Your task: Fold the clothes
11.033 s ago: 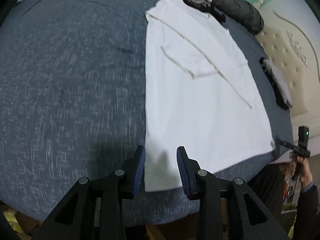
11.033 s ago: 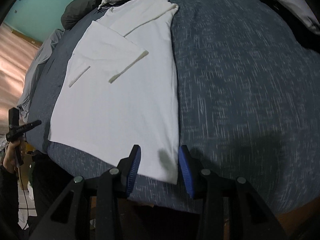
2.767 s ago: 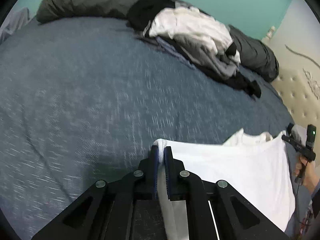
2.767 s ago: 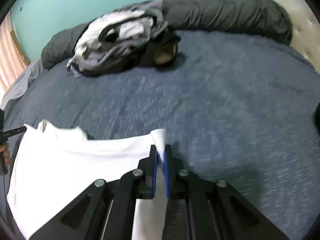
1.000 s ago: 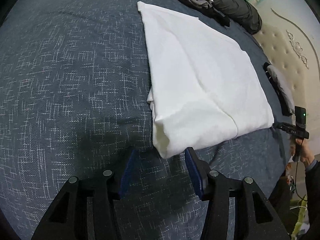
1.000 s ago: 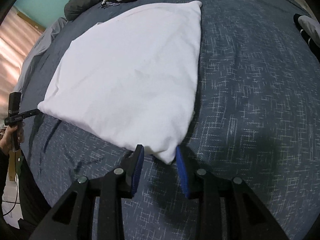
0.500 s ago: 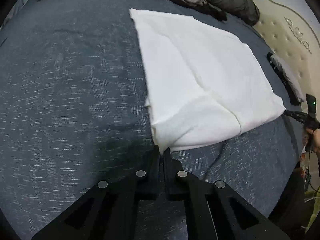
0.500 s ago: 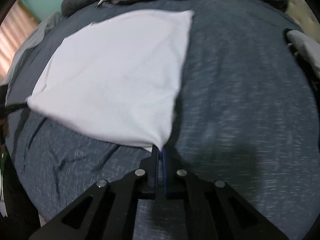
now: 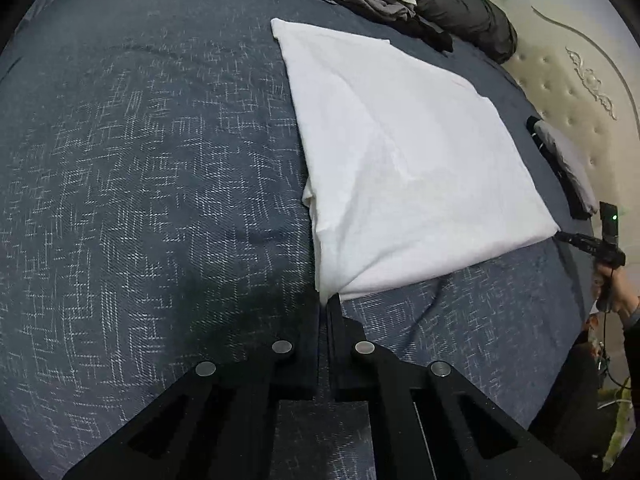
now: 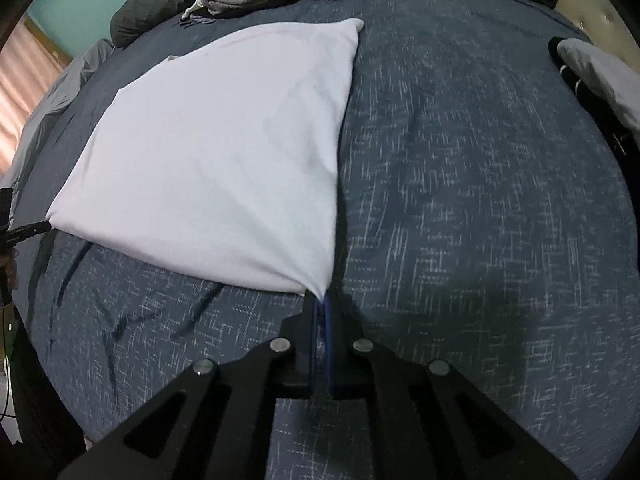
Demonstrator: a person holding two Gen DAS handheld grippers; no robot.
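Now both tongs are clamped tight, left gripper (image 9: 325,304) and right gripper (image 10: 319,300) each pinching a near corner of the folded white shirt (image 9: 400,152) lying on the bed (image 9: 140,160), probably to lift for another fold.

- The left gripper (image 9: 327,300) is being shown as matte black, with two flat angular arms narrowing toward slim fingers.
- Four round silver screw heads are being seen across its arms, and long cut-out slots lower down.
- The right gripper (image 10: 319,300) is being shown in the same black build, with four silver screws.
- Blue pads (image 10: 329,344) are being seen lining its fingers.
- A dark sleeve (image 9: 632,332) is being worn at the far wrist, with a thin cable hanging beside it.
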